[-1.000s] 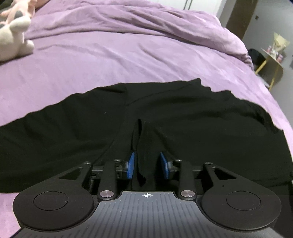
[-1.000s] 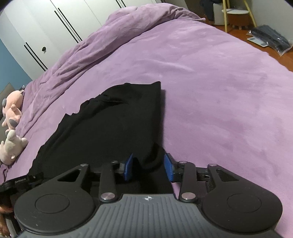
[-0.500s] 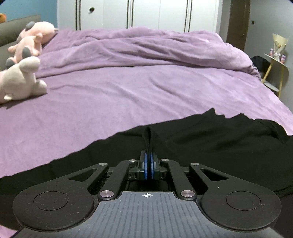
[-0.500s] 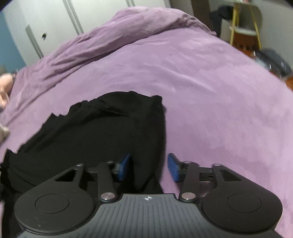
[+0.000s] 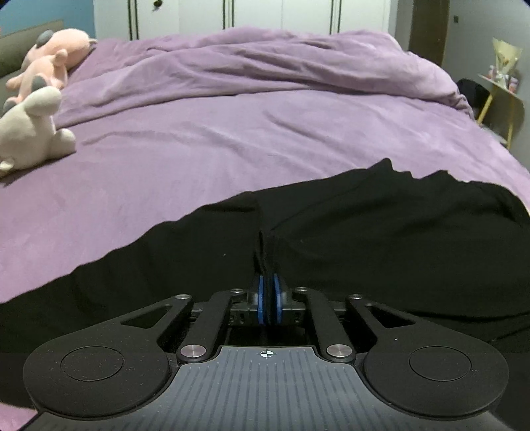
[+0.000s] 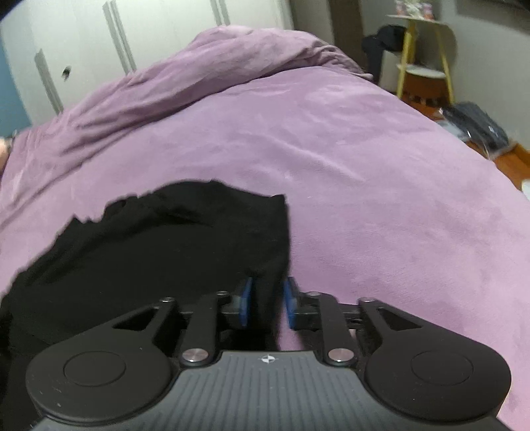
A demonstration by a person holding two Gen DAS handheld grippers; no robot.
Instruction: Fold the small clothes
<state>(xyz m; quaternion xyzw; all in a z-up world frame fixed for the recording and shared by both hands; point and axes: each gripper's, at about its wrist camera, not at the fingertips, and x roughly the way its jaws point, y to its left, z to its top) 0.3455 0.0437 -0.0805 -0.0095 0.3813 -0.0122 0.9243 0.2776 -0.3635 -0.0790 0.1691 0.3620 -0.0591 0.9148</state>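
At the bottom centre of the left wrist view, the left claw (image 5: 269,300) is clenched on a raised pleat of the black garment (image 5: 381,238), its blue pads (image 5: 261,298) nearly together with the cloth pinched between them, though the jaws are easing apart; the garment spreads across the lower half of that frame, left to right, lying on the purple bed (image 5: 215,155). At the bottom centre of the right wrist view, the right claw (image 6: 267,303) has the garment's (image 6: 159,252) right-hand edge between its blue pads (image 6: 245,300); a gap shows beside the right pad, and whether the pads press the cloth I cannot tell, as the frame is blurred. Beyond the garment the bed cover runs bare to a rumpled purple duvet (image 5: 271,63) across the upper part of the frame; a cream plush toy (image 5: 31,129) sits at the left edge with a pink plush toy (image 5: 49,56) above it; white wardrobe doors (image 5: 251,15) stand along the top; a yellow-legged side table (image 6: 424,56) shows at the upper right of the right wrist view.
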